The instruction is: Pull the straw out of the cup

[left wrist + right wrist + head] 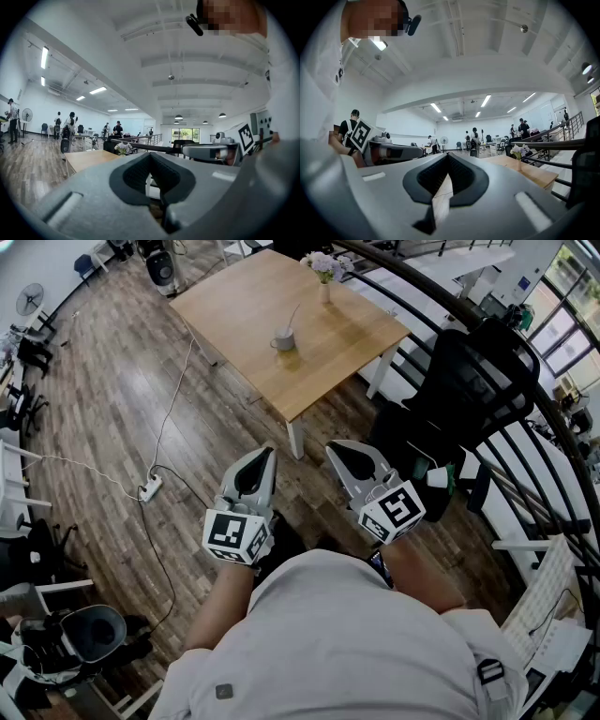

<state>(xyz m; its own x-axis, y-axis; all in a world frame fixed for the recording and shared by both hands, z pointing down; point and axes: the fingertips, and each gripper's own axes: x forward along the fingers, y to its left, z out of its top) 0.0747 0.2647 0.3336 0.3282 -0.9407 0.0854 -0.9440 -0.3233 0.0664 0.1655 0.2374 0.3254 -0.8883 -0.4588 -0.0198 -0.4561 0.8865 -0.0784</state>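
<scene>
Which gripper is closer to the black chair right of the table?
Right. The right gripper hangs just left of the black chair in the head view; the left gripper is farther left, beyond it.

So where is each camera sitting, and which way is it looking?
Head view: on the person's head, looking steeply down at the light wooden table, left gripper, right gripper, forearms and grey shirt.
Left gripper view: on the left gripper, looking level over its shut jaws; right gripper at right.
Right gripper view: on the right gripper, looking level over its shut jaws; left gripper at left.
All three show the table and small vase of pale flowers.
</scene>
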